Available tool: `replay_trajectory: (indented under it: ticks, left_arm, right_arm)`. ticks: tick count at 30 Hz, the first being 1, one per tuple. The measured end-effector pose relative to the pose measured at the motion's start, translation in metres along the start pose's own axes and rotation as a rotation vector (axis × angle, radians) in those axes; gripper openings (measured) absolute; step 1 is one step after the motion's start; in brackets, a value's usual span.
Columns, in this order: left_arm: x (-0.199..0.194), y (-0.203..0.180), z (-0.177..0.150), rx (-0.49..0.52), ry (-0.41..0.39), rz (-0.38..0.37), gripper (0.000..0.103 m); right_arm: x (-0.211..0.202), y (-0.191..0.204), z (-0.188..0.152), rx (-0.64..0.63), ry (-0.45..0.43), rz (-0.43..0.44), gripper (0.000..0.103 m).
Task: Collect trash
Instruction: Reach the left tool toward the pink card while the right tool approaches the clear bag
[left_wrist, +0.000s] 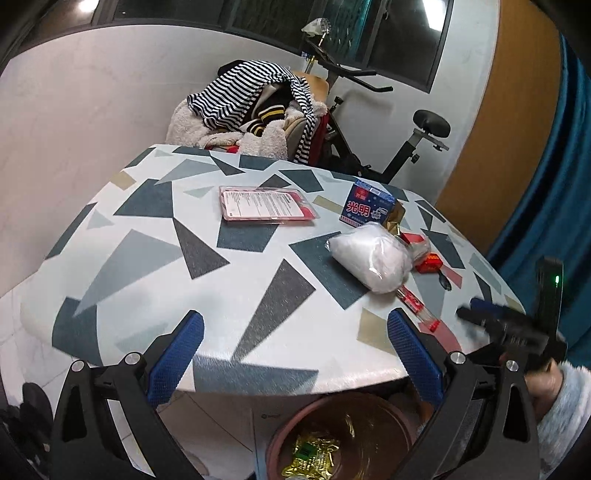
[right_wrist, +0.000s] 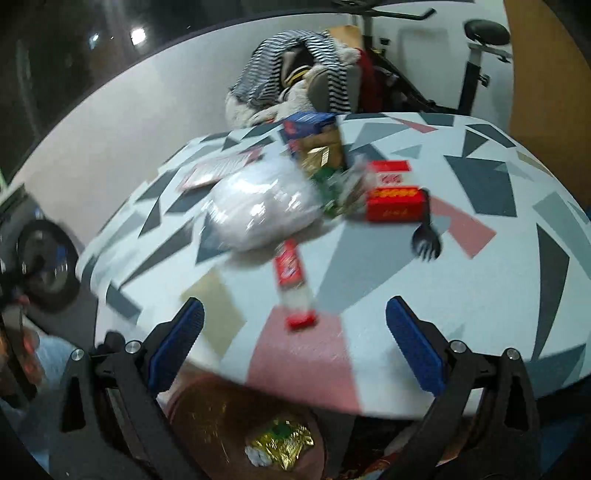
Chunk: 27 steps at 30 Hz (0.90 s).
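Both the left gripper (left_wrist: 295, 354) and right gripper (right_wrist: 294, 343) gape empty above the geometric-patterned worktop (left_wrist: 236, 291); a crinkly plastic bag (left_wrist: 371, 256), seemingly holding white fluff, lies there.

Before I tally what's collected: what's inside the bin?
In the bin lies a crumpled gold wrapper with a green patch, and something small and white beside it. The table edge and grippers hide the bin's far side.

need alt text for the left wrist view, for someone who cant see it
The open left gripper hovers over the near edge of a table with a geometric-patterned cloth, holding nothing. Trash lies on the far side: a pink flat packet, a blue carton and a white plastic bag. A brown bin sits below the edge.
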<state>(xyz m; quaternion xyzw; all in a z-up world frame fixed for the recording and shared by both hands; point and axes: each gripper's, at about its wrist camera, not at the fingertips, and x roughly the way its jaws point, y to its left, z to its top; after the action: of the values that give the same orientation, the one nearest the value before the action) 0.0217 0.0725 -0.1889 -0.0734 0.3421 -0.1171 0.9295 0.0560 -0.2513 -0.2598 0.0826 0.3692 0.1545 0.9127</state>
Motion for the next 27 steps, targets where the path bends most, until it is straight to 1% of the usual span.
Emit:
replay_trajectory:
  ticks: [1,2,4,6,8,10,13,15,16,17,18,19,21,22,24,25,26,27]
  left_arm:
    - [0.003,0.001,0.004,0.005,0.002,0.006,0.097]
    - [0.006,0.003,0.007,0.008,0.006,0.011,0.097]
    - [0.011,0.006,0.013,0.004,0.011,0.014,0.097]
    - [0.016,0.012,0.019,-0.010,0.013,0.014,0.097]
    - [0.022,0.016,0.023,-0.025,0.016,0.015,0.097]
    - [0.028,0.022,0.027,-0.046,0.022,0.014,0.097]
    - [0.040,0.032,0.031,-0.093,0.037,-0.001,0.097]
    - [0.047,0.036,0.033,-0.118,0.045,-0.013,0.097]
    - [0.052,0.040,0.034,-0.136,0.053,-0.020,0.097]
    - [0.056,0.043,0.035,-0.155,0.060,-0.027,0.096]
    - [0.061,0.046,0.037,-0.171,0.068,-0.034,0.091]
    - [0.067,0.051,0.039,-0.198,0.081,-0.047,0.089]
    - [0.077,0.058,0.044,-0.243,0.096,-0.069,0.081]
    - [0.082,0.062,0.047,-0.264,0.101,-0.080,0.078]
    - [0.091,0.068,0.053,-0.294,0.108,-0.096,0.072]
    - [0.097,0.072,0.057,-0.314,0.110,-0.104,0.070]
    - [0.103,0.077,0.061,-0.334,0.113,-0.111,0.067]
    - [0.108,0.080,0.066,-0.348,0.113,-0.115,0.064]
  right_arm:
    - [0.001,-0.001,0.002,0.001,-0.004,0.000,0.097]
    - [0.004,-0.006,0.015,-0.004,-0.017,0.005,0.093]
    - [0.009,-0.010,0.026,-0.010,-0.021,0.000,0.086]
    - [0.020,-0.018,0.043,-0.001,-0.034,0.003,0.081]
    - [0.031,-0.025,0.054,0.012,-0.031,-0.001,0.068]
    - [0.044,-0.029,0.063,0.023,-0.024,-0.015,0.061]
    - [0.061,-0.033,0.074,0.036,-0.017,-0.039,0.059]
    - [0.073,-0.034,0.078,0.040,-0.003,-0.052,0.053]
    - [0.078,-0.034,0.078,0.044,0.010,-0.056,0.046]
    - [0.080,-0.034,0.078,0.047,0.012,-0.054,0.035]
    - [0.080,-0.035,0.078,0.051,0.007,-0.055,0.031]
    - [0.079,-0.034,0.077,0.052,0.000,-0.053,0.029]
    - [0.069,-0.034,0.076,0.048,-0.056,-0.062,0.024]
    - [0.064,-0.034,0.075,0.049,-0.086,-0.067,0.024]
    - [0.046,-0.038,0.072,0.071,-0.188,-0.048,0.023]
    - [0.037,-0.040,0.071,0.090,-0.236,-0.034,0.023]
    - [0.031,-0.043,0.070,0.102,-0.269,-0.026,0.023]
    - [0.029,-0.045,0.070,0.108,-0.283,-0.024,0.023]
